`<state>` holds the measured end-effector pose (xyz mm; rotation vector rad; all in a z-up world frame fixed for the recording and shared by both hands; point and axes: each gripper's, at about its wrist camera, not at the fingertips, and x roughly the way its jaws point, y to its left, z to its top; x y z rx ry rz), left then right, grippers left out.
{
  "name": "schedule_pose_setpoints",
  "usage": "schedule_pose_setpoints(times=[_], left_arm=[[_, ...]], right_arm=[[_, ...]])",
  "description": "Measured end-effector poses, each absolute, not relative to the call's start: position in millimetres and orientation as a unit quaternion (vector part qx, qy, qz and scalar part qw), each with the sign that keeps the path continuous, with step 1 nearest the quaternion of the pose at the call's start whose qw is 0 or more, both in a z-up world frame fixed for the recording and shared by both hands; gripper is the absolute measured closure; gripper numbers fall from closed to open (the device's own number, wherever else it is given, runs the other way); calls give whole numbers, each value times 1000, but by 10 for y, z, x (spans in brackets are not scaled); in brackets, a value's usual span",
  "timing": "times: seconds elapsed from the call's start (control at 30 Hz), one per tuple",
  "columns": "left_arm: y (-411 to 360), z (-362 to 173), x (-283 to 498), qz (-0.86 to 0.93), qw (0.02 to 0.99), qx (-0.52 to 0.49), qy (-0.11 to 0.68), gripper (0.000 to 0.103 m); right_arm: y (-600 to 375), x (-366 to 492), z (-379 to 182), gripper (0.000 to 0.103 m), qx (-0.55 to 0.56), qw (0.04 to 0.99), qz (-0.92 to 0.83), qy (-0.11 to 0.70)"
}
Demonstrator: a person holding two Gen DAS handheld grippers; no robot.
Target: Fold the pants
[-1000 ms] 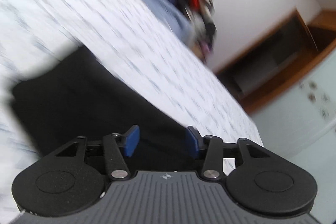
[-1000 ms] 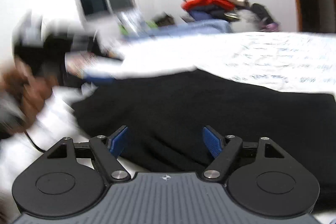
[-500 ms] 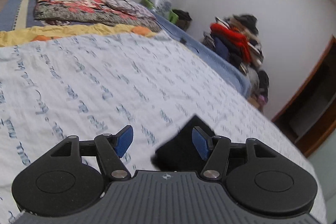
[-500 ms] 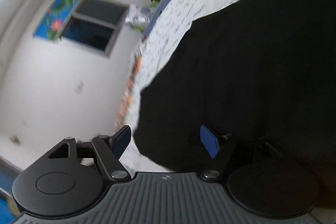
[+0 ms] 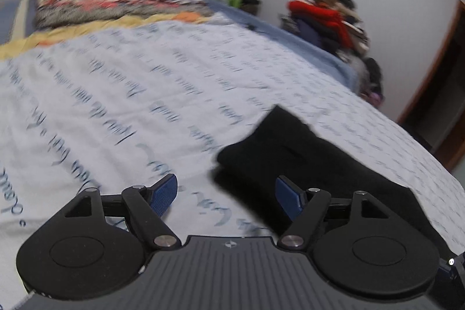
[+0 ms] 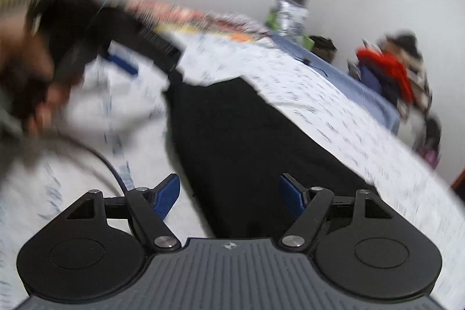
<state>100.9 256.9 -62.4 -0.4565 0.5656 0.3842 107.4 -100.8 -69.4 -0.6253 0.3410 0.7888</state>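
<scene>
We think the folding is partly done: the black pants (image 5: 314,153) lie on the bed (image 5: 122,95) as one long dark strip, and they look doubled over at the end near our left gripper (image 5: 226,192). That gripper's jaws are opening and nothing is between them; the pants' end sits just ahead of it and toward its right finger. The cloth looks soft, flat and thick at the edge, with a small bump on top. Further right, our right gripper (image 6: 229,192) is spread wide and holds nothing too. The pants (image 6: 241,141) run from under it and away ahead of it. We guess one or two more folds are left to make a small, neat pile
</scene>
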Motion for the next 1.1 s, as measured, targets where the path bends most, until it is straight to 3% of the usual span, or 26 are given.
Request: schedule_pose_setpoints(times=[0.33,0.57,0.67,0.7,0.73,0.83,0.97,1.1], left_arm=[[2825,-839,649,154,914,-309,211,22],[2819,-833,679,142,917,-309,210,15],[2828,-840,676,138,917,-312,208,14],[2827,-841,679,138,917,-313,207,14],[2836,-837,689,137,917,-313,207,13],[2833,-845,699,137,917,-312,207,12],[2824,-846,710,136,918,-309,210,11],[2879,-776,741,143,906,-334,220,11]], right_arm=[[-476,1246,-867,28,-381,830,383,139],[77,1337,-1113,25,-440,829,341,58],[226,1423,-1142,27,-418,839,342,66],[243,1451,-1118,33,-405,842,347,78],[237,1471,-1098,49,-392,843,357,90],[212,1442,-1100,65,-373,841,380,99],[178,1388,-1074,71,-358,847,378,104],[1,1553,-913,82,-271,865,397,146]])
